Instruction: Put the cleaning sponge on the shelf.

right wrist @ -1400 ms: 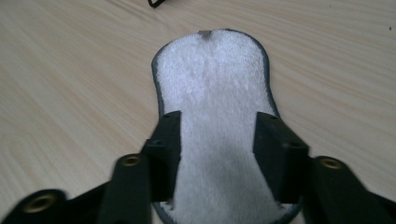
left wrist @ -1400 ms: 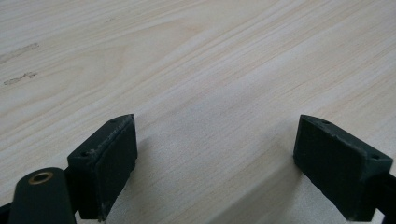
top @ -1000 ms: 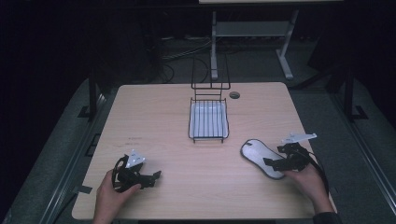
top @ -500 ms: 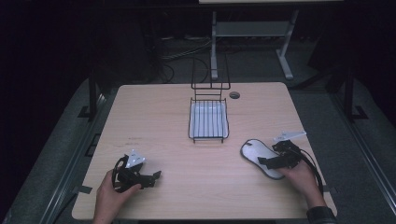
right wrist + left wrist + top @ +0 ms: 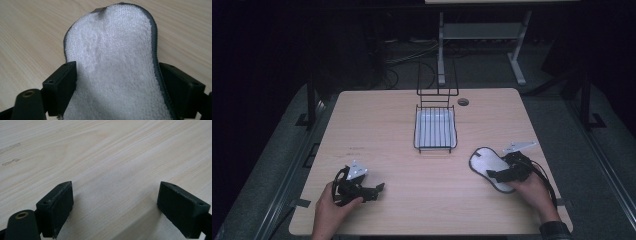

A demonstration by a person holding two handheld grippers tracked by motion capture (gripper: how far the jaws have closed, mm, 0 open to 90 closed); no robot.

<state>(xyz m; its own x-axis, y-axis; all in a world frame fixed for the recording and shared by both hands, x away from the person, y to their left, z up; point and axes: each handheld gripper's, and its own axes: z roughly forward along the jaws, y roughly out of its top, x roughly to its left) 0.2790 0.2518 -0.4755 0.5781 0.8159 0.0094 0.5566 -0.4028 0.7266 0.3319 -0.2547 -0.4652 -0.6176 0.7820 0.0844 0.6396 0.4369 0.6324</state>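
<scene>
Right of the wire basket, near the surface's front right corner, lies a white fleecy insole with a dark grey edge, flat and clear of the basket. The right gripper sits over the insole's near end. Compared with a second ago, the hand behind it has crept a little closer along the insole, while the insole itself has not shifted or lifted. In the right gripper view, the jaws stand wide on either side of the insole, one at each long edge, and they have just been closing slightly. The left pad seems to meet the fleece and the right one sits at the grey rim, but whether they press yet I cannot tell, since the fabric shows no buckling.

My judgement is that the pickup is only being set up: the insole is straddled, not yet gripped, and a firmer squeeze across its width is needed before any lift toward the basket.

Left of the basket and nearer the front edge, the left gripper rests idle as before, jaws spread with only bare wood between them.
</scene>
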